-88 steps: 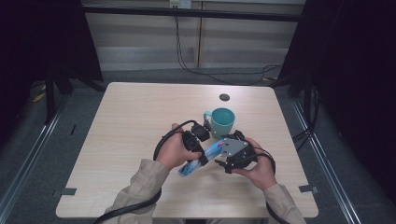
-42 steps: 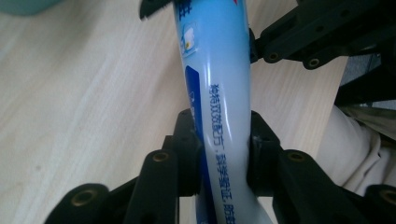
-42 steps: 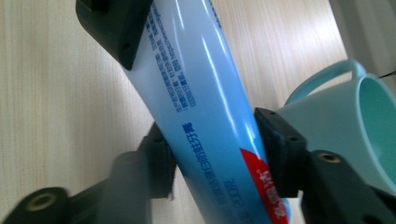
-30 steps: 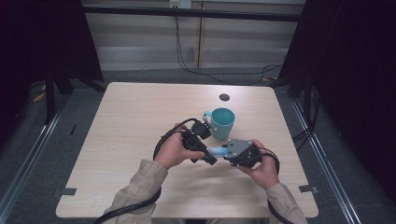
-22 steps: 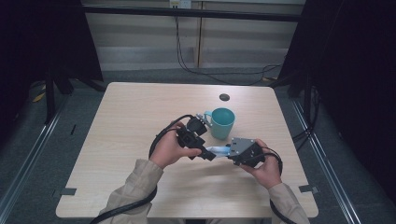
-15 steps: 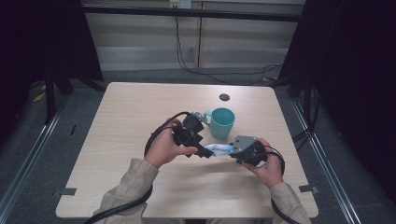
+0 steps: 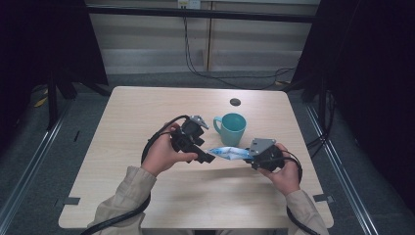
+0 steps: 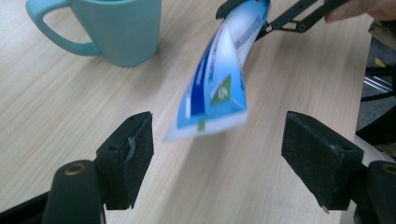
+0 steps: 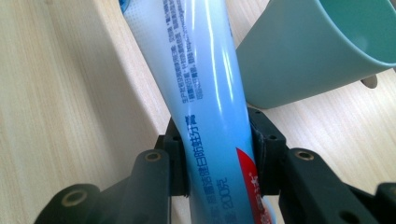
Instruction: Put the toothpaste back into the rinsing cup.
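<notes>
Blue-and-white toothpaste tube (image 7: 229, 153) now hangs from the right gripper (image 7: 255, 155) alone, clamped near its cap end above the table's (image 7: 137, 107) right half, beside the teal mug (image 7: 231, 128). Left gripper (image 8: 217, 161) has just released it, jaws wide; the handover looks complete.

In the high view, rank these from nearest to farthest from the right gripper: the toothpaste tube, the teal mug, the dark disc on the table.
1. Toothpaste tube: clamped in the right gripper, reaching toward the left gripper.
2. Teal mug: just beyond the tube, near the table's centre.
3. Dark disc: behind the mug, by the far edge.
</notes>
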The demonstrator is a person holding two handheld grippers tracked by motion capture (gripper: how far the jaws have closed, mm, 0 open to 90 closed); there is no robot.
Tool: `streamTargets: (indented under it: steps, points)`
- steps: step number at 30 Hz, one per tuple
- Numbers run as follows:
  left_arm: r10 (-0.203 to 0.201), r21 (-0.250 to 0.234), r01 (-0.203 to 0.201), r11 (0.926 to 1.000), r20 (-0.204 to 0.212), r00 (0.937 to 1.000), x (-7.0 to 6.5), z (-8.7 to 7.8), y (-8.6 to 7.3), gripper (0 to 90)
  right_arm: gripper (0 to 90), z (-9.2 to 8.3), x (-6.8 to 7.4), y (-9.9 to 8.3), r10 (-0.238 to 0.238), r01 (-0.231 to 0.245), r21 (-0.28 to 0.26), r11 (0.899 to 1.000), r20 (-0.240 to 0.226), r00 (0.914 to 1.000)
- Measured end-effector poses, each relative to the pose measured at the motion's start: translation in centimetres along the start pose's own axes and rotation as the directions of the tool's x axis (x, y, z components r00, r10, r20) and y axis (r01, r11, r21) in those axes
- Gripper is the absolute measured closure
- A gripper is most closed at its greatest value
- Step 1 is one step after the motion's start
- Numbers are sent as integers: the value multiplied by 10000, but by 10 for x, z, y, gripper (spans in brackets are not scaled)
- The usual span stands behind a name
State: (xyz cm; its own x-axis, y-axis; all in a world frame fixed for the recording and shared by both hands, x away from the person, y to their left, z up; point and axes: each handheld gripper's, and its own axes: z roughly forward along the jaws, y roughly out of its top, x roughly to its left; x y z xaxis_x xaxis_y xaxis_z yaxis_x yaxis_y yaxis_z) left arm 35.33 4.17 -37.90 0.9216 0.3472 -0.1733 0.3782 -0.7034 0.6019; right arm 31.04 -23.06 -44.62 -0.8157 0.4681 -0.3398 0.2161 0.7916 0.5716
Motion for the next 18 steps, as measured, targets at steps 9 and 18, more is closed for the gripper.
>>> streamTargets:
  steps: [9, 18]
  points:
    - [227, -31, -228, 9997, -201, 9995, 0, 7, 0, 346, 651, -1, -1, 4, -62, 59, -177, 9998, -145, 9999]
    - [849, 39, -848, 9964, -558, 9948, -4, 13, 1, 453, 652, -1, 1, 7, 119, -136, -427, 9990, -394, 9992]
